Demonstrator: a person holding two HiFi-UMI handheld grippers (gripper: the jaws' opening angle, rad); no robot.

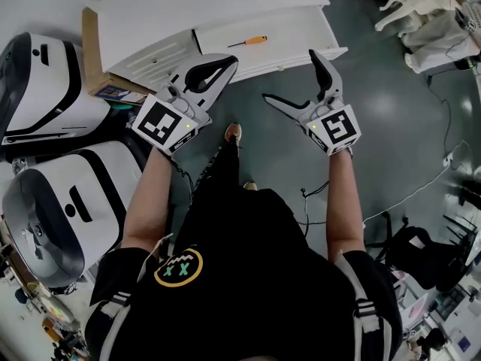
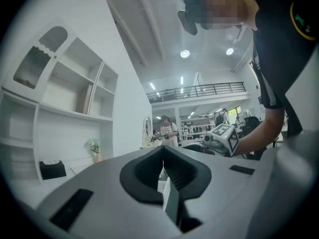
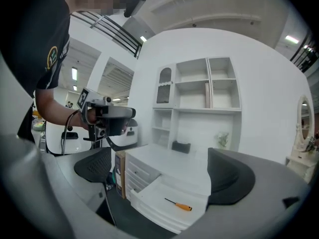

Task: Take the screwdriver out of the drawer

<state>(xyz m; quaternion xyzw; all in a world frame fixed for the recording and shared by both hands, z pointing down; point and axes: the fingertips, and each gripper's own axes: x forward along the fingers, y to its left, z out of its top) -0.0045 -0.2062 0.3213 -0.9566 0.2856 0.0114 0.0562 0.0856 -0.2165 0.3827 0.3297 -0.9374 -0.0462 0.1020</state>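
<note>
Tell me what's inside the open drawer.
Only an orange-handled screwdriver shows on the drawer floor. Any part of the drawer still under the cabinet top is hidden.

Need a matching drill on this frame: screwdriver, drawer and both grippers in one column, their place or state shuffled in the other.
1. slim orange-handled screwdriver
2. white cabinet drawer
3. left gripper
4. right gripper

A. jaws wide apart, nothing between them
B. pulled out
C. lying flat on the drawer's bottom
D. jaws together

Pairs: 1-C, 2-B, 3-D, 4-A
</note>
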